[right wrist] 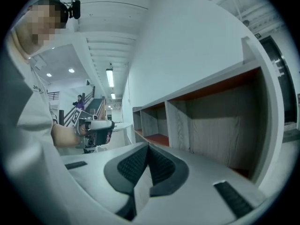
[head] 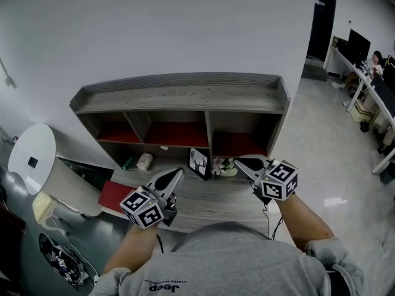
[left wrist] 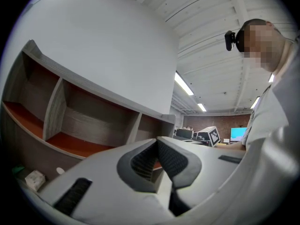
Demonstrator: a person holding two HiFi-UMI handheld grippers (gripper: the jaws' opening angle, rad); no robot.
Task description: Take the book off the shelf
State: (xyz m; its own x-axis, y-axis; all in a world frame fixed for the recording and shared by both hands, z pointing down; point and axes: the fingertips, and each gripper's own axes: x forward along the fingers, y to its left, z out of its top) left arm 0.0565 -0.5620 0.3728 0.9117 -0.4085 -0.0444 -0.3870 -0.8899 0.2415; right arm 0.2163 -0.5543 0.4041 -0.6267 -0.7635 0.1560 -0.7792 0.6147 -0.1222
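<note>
A grey wooden shelf [head: 185,97] with red-floored compartments stands against the white wall. On the ledge below it, a thin black-and-white book [head: 199,163] stands upright near the middle. A flat red book-like thing [head: 115,195] lies at the ledge's left end. My left gripper [head: 180,171] hangs just left of the upright book, jaws shut and empty. My right gripper [head: 236,161] is just right of it, also shut on nothing. In the left gripper view the closed left gripper [left wrist: 157,139] points along the shelf [left wrist: 70,121]. The right gripper [right wrist: 148,146] shows its pads together.
A small flower ornament [head: 223,166] sits between the book and the right gripper. A white lump [head: 144,161] and a green item [head: 128,163] lie on the ledge at left. A round white table [head: 31,150] stands left of the shelf. Office desks [head: 370,85] are far right.
</note>
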